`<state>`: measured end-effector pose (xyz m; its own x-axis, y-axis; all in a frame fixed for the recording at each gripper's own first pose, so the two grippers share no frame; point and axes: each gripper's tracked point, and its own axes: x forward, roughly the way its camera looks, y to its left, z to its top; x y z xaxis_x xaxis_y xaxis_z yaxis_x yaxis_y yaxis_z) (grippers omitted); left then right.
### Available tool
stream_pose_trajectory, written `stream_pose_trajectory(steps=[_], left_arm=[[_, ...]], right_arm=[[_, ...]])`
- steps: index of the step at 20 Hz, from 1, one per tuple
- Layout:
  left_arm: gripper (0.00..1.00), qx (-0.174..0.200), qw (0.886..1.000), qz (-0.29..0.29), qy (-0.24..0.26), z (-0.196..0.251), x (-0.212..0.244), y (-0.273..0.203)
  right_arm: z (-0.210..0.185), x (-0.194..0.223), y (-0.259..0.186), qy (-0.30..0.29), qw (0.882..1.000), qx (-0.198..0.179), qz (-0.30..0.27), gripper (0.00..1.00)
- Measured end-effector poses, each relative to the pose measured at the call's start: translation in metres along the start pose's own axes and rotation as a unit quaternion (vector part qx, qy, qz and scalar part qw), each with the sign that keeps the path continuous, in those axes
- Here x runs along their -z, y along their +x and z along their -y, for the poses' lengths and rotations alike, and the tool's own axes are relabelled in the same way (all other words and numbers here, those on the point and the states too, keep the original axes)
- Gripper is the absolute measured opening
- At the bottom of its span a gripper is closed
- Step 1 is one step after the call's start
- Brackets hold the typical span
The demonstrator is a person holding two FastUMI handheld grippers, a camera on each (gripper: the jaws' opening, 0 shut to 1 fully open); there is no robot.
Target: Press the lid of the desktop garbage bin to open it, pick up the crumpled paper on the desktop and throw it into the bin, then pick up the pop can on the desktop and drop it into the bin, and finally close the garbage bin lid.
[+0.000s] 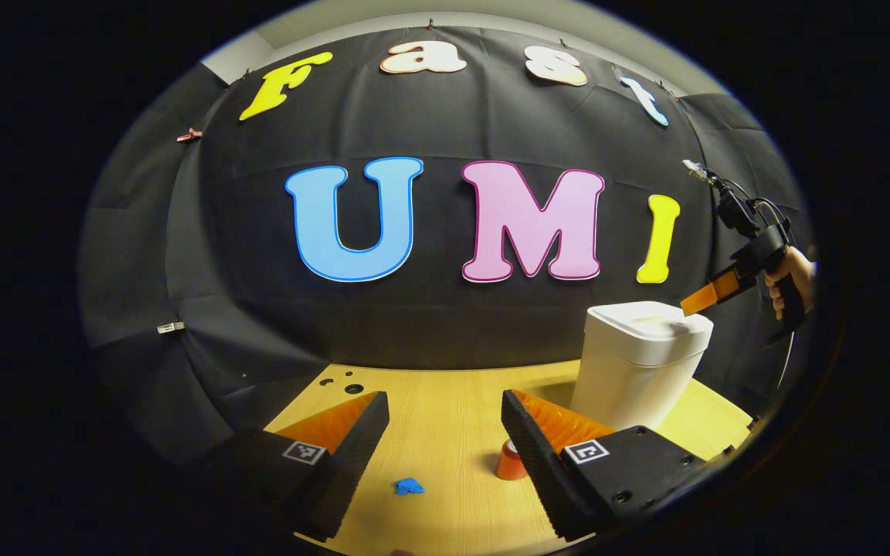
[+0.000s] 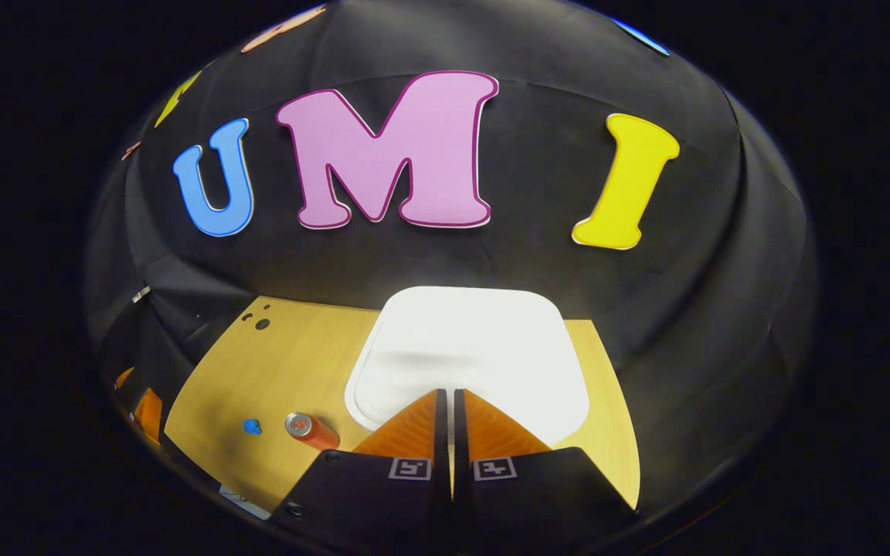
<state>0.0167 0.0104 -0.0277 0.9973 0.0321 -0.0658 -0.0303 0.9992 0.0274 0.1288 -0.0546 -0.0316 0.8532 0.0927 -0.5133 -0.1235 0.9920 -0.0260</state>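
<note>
1. Black wedge-shaped housings with ribbed inner faces were seen on the left gripper.
2. A square black-and-white marker and small screws were carried by each housing.
3. Matching markers were borne by the right gripper.
4. Thin cables were looped above the right gripper's black pistol-grip handle.

- The surface looks like pale wood with a fine grain and a smooth, matt finish.
- The bin is smooth white plastic; its lid has a soft sheen.
- The can is glossy metal.
- The paper is crumpled and matt.
- The wall is matt, creased cloth.
</note>
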Motion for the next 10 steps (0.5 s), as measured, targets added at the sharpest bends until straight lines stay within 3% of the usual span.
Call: stream_pose_trajectory(steps=[10], left_arm=[[0.96,-0.013,1.0,-0.01,-0.013,-0.007,0.007,-0.001]], right_arm=[[0.011,0.005,0.023,-0.006,1.0,0.017,-0.009,0.05]])
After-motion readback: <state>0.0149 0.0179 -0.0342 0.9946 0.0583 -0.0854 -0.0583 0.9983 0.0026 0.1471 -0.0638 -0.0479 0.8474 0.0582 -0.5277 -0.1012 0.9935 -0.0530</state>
